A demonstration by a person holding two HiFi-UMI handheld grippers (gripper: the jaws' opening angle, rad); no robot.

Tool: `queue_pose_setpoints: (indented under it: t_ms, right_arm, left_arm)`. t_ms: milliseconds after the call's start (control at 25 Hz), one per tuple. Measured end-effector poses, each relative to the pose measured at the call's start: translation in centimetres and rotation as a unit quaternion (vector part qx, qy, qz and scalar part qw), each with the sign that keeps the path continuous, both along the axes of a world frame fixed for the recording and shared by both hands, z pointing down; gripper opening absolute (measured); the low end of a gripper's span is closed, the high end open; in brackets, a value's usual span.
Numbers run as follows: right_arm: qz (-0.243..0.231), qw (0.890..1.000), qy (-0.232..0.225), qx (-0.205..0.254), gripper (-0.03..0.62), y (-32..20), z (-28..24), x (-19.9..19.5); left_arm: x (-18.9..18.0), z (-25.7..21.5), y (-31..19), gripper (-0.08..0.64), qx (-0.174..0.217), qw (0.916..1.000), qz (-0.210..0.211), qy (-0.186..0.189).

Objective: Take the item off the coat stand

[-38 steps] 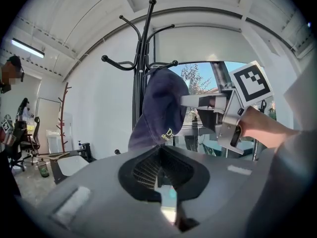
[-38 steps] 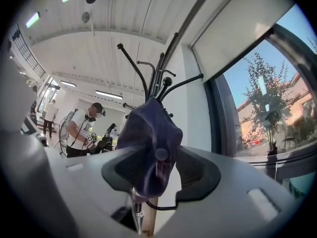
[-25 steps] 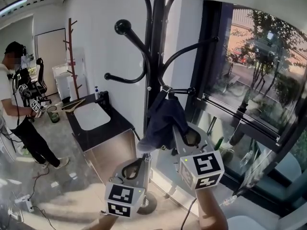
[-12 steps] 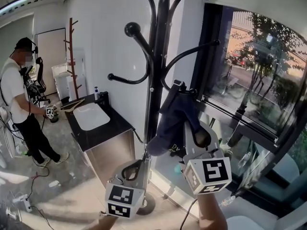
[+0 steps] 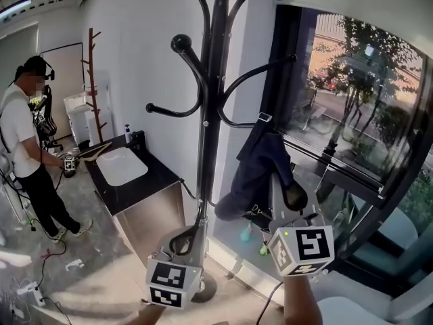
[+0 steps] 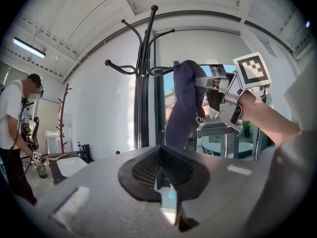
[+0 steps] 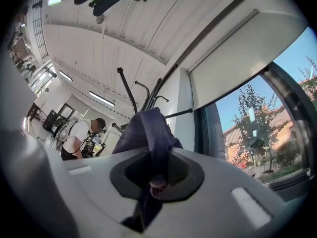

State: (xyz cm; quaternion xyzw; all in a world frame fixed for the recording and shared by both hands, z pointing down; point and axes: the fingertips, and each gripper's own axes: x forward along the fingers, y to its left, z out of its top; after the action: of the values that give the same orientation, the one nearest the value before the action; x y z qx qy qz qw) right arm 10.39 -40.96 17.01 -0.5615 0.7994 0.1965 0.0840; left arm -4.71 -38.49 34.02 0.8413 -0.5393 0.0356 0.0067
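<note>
The room is white, with a big window (image 5: 358, 93) and a dark counter (image 5: 145, 181) at the left. You have one black coat stand (image 5: 213, 80), one wooden stand (image 5: 91, 80) and one dark blue cap (image 5: 257, 175). Your right gripper (image 7: 157, 180) has its fingers clamped on the cap, just beside the black coat stand; the fingers of your left gripper (image 6: 163, 182) are together, empty.

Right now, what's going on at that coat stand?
A person is taking a dark blue cap off the black coat stand. The right gripper has its jaws shut on the cap, which hangs by the tip of a lower hook; whether it is fully clear is hard to tell. The left gripper sits low by the pole, jaws shut on nothing.
</note>
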Motion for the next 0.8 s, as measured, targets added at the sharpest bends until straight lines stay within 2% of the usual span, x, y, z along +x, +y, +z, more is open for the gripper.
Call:
queue_pose_setpoints:
  t_ms: [360, 600, 800]
  right_arm:
    - [0.018, 1.000, -0.003, -0.022, 0.026, 2.9, 3.8, 0.7]
    - [0.018, 0.998, -0.012, -0.055, 0.026, 5.4, 8.0, -0.7]
    - [0.020, 0.996, -0.010, -0.081, 0.028, 8.3, 11.2, -2.5]
  left_arm:
    - [0.3, 0.3, 1.9, -0.001, 0.000, 0.9999, 0.012, 0.007]
    - [-0.4, 1.4, 3.7, 0.000, -0.006, 0.9998, 0.008, 0.019]
    - [-1.4, 2.1, 5.4, 0.000, -0.007, 0.9999, 0.000, 0.015]
